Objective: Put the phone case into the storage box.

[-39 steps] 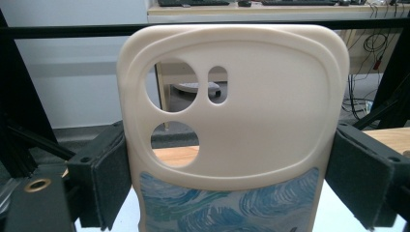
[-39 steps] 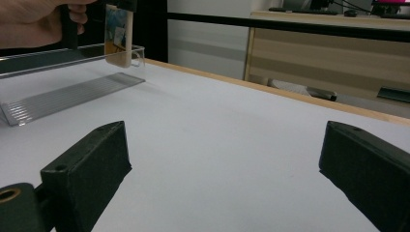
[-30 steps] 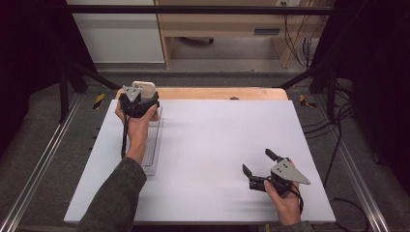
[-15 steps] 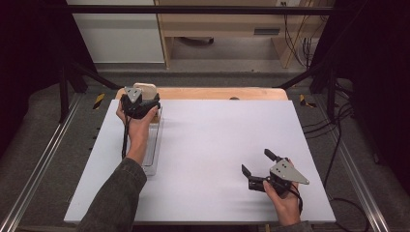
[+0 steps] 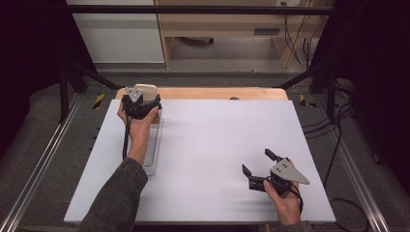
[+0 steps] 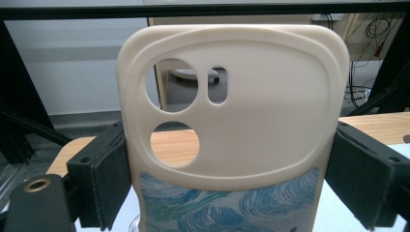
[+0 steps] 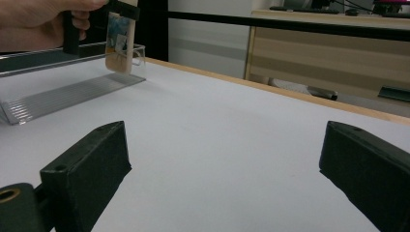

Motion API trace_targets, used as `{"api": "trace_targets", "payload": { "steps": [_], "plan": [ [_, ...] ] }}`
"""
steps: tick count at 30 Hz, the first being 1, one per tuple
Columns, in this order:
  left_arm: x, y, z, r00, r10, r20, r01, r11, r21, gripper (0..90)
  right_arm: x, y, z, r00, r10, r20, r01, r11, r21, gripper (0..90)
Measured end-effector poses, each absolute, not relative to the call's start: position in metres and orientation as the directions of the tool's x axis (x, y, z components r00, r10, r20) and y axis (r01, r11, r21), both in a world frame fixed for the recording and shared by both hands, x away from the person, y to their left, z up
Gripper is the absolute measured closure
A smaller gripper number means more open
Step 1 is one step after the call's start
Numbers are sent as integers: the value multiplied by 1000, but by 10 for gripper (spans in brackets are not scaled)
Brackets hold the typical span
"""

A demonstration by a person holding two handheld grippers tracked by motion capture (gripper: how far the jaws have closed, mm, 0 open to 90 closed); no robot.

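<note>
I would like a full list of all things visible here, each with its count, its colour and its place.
phone case: one, cream with a blue swirl print, held upright between the left gripper's jaws at the far left of the table
clear rack: one, transparent ribbed plastic, lying on the white surface under the left forearm
table: one, white top with a wooden strip along its far edge
cabinet: one, light wood, on the floor behind the table
left gripper: one, black, shut on the phone case
right gripper: one, black with a grey plate, jaws open above bare table, near right
hands: two, one on each gripper
</note>
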State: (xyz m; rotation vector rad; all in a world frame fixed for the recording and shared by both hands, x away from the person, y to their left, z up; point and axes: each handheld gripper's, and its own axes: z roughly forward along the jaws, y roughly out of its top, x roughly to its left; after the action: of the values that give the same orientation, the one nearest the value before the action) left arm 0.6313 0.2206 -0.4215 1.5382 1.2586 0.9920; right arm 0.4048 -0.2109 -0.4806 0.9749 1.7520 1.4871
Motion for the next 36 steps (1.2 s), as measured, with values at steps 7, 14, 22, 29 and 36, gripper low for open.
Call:
{"api": "trace_targets", "payload": {
  "steps": [7, 14, 22, 29, 36],
  "plan": [
    [632, 221, -423, 163, 985, 55, 279, -99, 955, 109, 405, -211, -481, -525, 851, -1, 137, 86, 987, 36],
    [632, 222, -426, 159, 986, 53, 289, -97, 952, 110, 405, -211, -481, -527, 850, -2, 136, 87, 987, 36],
    [634, 223, -429, 157, 987, 43, 298, -89, 950, 109, 405, -211, -481, -527, 850, -2, 137, 87, 987, 36],
    [634, 221, -430, 161, 986, 43, 303, -91, 949, 109, 405, -211, -481, -527, 850, -2, 137, 87, 987, 36],
    [635, 221, -432, 160, 986, 47, 312, -96, 945, 108, 405, -211, -481, -527, 850, -1, 138, 87, 987, 36]
  ]
}}
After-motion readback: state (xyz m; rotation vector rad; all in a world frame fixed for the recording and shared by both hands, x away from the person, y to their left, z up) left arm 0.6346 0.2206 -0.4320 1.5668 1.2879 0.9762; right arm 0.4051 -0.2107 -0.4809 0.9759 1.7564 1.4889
